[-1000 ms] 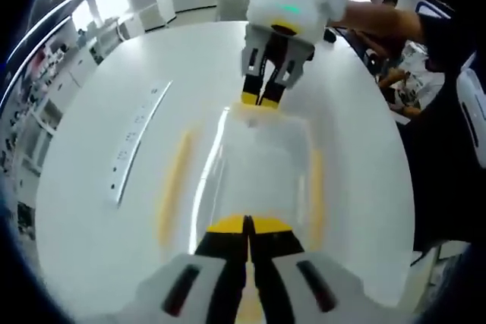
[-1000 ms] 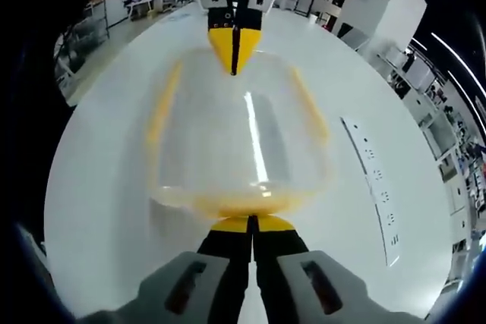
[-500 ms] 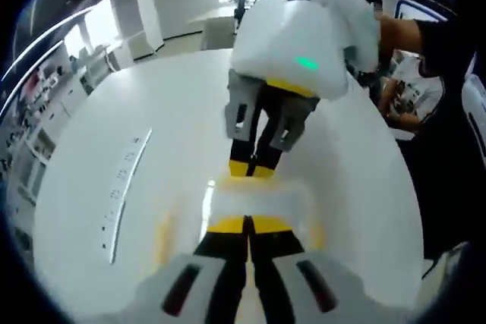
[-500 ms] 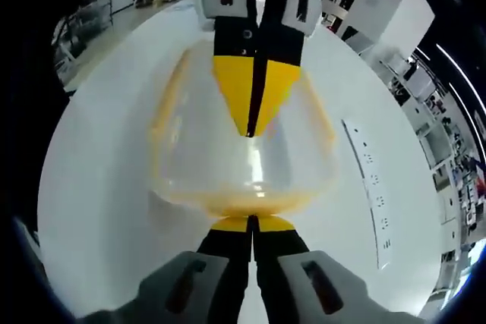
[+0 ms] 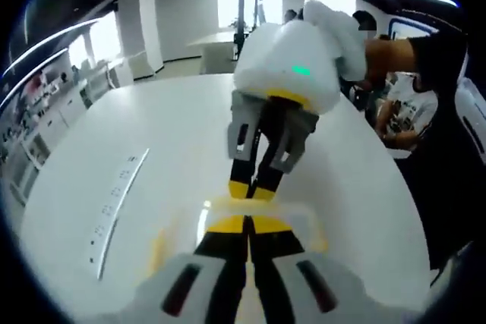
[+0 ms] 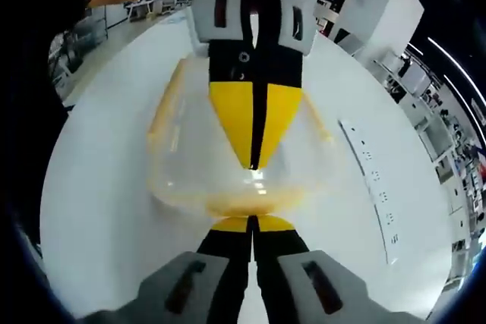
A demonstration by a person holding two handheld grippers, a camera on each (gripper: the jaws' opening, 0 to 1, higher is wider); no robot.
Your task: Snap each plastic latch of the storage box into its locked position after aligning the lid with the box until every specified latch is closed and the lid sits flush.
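Both grippers, left gripper [image 5: 247, 225] and right gripper [image 6: 251, 223], are keeping jaws pressed together, tips meeting over the clear yellow-latched plastic storage box [image 6: 190, 165] sitting at 12 o'clock on the white round table [image 6: 99, 187].

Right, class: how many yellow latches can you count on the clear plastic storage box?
3 clearly: one along each long side and one at the end by the right gripper. The left gripper may hide a fourth.

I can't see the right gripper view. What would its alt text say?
Two shut yellow-tipped grippers, the right gripper below and the left gripper above, meet over a clear storage box with yellow latches on a white table.
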